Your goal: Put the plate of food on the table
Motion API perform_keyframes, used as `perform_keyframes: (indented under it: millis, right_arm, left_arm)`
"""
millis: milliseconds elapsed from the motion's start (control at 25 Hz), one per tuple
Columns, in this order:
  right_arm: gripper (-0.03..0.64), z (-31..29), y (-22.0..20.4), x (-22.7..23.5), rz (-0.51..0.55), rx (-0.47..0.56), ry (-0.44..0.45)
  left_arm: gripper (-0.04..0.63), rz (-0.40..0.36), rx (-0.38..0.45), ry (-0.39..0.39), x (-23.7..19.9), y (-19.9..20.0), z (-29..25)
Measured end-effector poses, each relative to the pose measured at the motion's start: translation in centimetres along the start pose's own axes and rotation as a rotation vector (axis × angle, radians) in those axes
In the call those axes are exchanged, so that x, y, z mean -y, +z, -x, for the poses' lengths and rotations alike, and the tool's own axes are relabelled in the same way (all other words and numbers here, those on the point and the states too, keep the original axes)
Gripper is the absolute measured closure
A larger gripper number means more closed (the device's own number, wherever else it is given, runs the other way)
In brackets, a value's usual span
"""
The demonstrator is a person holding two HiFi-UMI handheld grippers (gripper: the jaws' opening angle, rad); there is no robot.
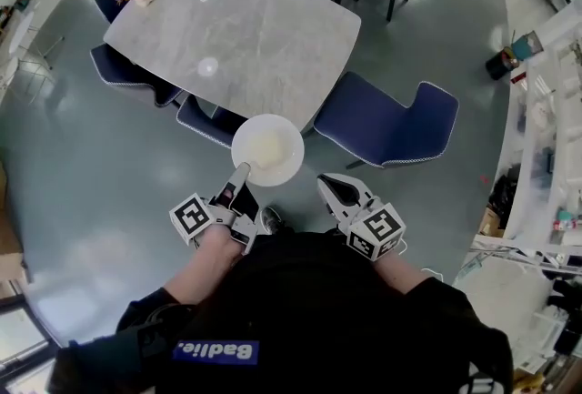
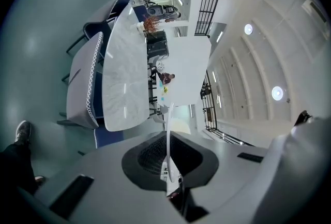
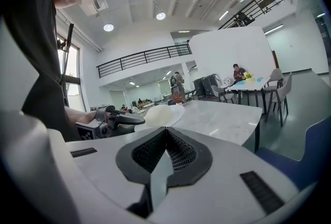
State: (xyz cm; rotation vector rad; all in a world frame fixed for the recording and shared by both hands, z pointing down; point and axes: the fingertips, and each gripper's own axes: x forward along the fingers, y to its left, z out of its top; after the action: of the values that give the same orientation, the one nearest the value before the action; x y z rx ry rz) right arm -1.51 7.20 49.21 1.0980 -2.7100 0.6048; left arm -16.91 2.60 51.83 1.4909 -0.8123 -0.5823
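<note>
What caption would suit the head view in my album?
White plate gripped at its rim by the left gripper, beside the grey table; right gripper shut, empty.

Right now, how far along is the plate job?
Done: the plate of pale food is off its pickup spot, its rim clamped in the left gripper. In hand: it hangs in the air by the near edge of the table, not yet set down. Left: put it on the tabletop and let go. The right gripper is shut and holds nothing.
</note>
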Motion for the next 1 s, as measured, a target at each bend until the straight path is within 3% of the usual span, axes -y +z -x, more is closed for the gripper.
perform_keyframes:
  millis: [200,440,1000]
  right_arm:
    - [0.604,-2.2,1.5,-0.1,-0.001,0.009,-0.036]
    - [0.604,-2.8,2.2,1.5,-0.001,0.015,-0.035]
    - [0.604,-4.6,5.8,9.8,-0.008,0.024,0.079]
  left_arm:
    - [0.58,-0.006,-0.021,-0.019,0.0,2.9,-1.4]
    - [0.58,-0.012,-0.031,-0.01,-0.1,3.3,-3.3]
    - [0.58,-0.022,0.052,0.035,1.0,4.1,-10.5]
